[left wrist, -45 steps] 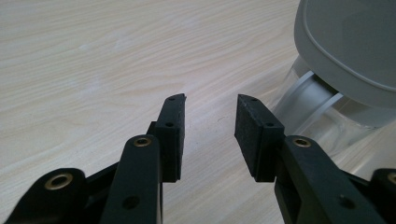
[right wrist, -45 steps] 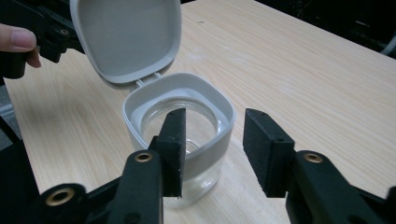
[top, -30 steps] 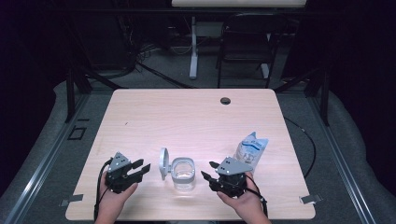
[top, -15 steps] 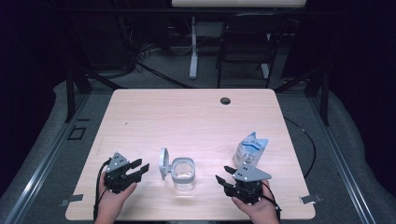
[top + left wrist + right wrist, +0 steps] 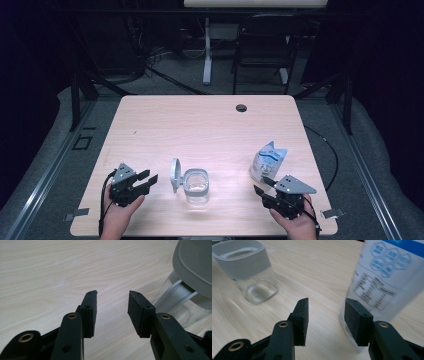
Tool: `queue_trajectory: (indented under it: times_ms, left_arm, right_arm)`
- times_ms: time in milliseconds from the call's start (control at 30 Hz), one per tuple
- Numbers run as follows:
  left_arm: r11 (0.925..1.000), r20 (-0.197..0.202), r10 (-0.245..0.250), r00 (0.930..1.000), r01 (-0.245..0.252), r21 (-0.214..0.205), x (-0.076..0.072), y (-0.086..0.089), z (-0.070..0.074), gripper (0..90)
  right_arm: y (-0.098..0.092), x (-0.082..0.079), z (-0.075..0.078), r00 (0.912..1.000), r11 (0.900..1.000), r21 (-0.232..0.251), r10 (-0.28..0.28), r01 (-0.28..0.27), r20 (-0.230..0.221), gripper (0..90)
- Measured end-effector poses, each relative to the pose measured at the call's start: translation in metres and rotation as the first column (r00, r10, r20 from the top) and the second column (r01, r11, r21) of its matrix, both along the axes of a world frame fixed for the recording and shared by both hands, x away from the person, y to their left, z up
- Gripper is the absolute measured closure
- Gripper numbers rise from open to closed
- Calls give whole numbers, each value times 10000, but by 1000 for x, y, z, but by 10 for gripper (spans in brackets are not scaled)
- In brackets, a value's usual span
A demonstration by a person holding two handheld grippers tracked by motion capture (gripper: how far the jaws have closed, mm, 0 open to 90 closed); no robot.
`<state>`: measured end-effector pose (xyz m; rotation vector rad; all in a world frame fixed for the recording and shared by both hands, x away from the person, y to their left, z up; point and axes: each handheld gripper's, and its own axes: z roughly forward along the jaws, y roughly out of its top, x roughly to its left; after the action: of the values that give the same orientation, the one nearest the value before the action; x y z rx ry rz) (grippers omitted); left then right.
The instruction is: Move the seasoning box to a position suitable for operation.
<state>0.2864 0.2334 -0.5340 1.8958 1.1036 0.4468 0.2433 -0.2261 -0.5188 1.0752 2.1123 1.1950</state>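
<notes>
Counter (image 5: 210, 125): pale wood-grain top, bare apart from the few things near the front edge; small dark round hole (image 5: 241, 107) at the far edge.
Pouch (image 5: 268, 161): white and blue printed plastic pouch, upright, front right, well apart from the jar; top looks unopened, though too small to tell for sure.
Jar (image 5: 196, 184): clear square glass jar with grey collar, front centre, upright; looks empty in the right gripper view (image 5: 249, 272).
Lid (image 5: 175, 175): grey hinged lid, swung open to the jar's left, standing on edge.
Done so far: jar opened and ready to take something.
Left to do: by judgement, taking up the pouch, bringing it to the jar, filling, closing the lid.
Right tool (image 5: 265, 186): jaws apart, nothing gripped; just in front of the pouch, one pad close beside the pouch's lower edge (image 5: 384, 285), not pressing.
Left tool (image 5: 150, 178): jaws apart and just been widening, nothing between them; just left of the lid (image 5: 197, 262).
In the way: nothing between right tool and pouch; open lid stands close to the left tool.
</notes>
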Motion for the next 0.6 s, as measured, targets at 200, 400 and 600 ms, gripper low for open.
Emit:
queue_trajectory:
  times_ms: [200,400,600]
  left_arm:
    - [10000,44,7,10000,-7,13,0,0,0,594]
    - [10000,56,22,10000,-22,11,0,0,1,593]
    - [10000,57,67,10000,-67,0,0,0,1,593]
  right_arm:
    - [-19,1,-7,9983,9984,-82,-565,564,-148,548]
    - [-27,3,-11,9944,9944,-120,-1050,1048,-99,501]
    - [-31,7,-15,9918,9918,-108,-1274,1273,-50,475]
